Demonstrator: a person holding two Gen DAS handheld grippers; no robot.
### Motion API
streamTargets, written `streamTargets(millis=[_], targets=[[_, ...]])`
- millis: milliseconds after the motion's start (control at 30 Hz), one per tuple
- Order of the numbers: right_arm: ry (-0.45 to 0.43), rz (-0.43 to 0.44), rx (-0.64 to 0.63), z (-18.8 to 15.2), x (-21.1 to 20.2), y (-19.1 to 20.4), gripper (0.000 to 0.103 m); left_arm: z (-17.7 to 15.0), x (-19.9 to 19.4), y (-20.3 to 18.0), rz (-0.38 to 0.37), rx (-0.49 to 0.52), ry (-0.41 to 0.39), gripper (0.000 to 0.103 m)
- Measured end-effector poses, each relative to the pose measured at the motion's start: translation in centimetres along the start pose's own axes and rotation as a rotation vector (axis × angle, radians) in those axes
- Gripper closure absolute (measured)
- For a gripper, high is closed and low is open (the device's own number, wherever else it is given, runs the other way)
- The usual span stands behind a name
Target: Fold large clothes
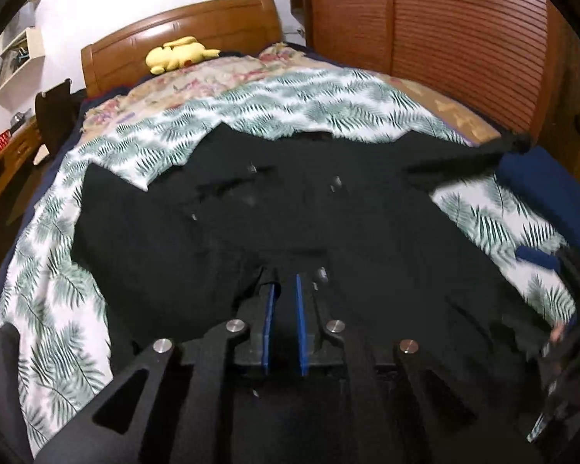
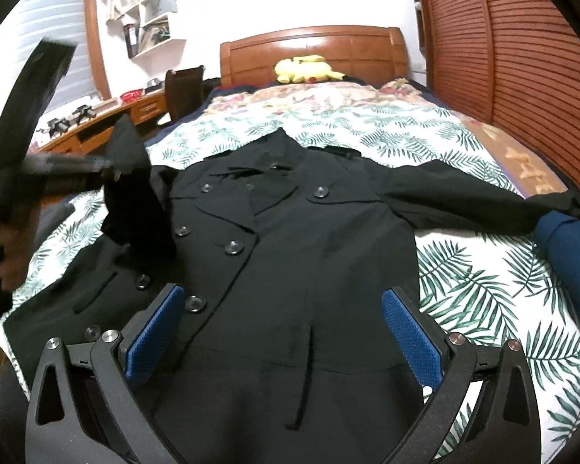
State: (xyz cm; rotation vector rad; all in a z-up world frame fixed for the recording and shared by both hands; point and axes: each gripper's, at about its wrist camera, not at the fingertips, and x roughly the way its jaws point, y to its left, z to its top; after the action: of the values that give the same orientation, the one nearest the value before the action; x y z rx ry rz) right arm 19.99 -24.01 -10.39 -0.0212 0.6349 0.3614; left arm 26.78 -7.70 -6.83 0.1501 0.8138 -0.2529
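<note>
From my right wrist view I see the black double-breasted coat spread front-up on the palm-leaf patterned bedsheet, the right gripper wide open and empty above its hem. The left gripper pinches the lifted sleeve there. In the left view its blue pads stand nearly together on dark cloth; blur hides the coat's detail.

Matt black cloth coat, glossy wood headboard

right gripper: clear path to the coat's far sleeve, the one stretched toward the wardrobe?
Probably yes. The right gripper is open and empty over the black coat, and the sleeve lies flat and uncovered, only its cuff end near the blue cloth.
</note>
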Motion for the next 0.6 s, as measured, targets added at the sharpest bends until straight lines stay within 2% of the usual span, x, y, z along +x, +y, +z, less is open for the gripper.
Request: streamTargets(millis=[167, 367, 533, 600], targets=[[0.019, -0.007, -0.021, -0.1, 0.9, 0.7, 0.000, -3.8, -0.9, -0.6, -0.038, -0.008, 0.015, 0.080], [0.032, -0.004, -0.041, -0.1, 1.7, 1.9, 0.000, -7.5, -3.5, 0.4, -0.081, -0.092, -0.017, 0.067], [0.046, -0.017, -0.060, -0.2, 2.2, 2.9, 0.000, -9.8, -5.9, 1.3, -0.131, -0.123, -0.039, 0.064], [0.048, -0.021, -0.066, -0.2, 2.2, 3.3, 0.000, -10.3, -7.1, 1.4, -0.127, -0.121, -0.063, 0.063]])
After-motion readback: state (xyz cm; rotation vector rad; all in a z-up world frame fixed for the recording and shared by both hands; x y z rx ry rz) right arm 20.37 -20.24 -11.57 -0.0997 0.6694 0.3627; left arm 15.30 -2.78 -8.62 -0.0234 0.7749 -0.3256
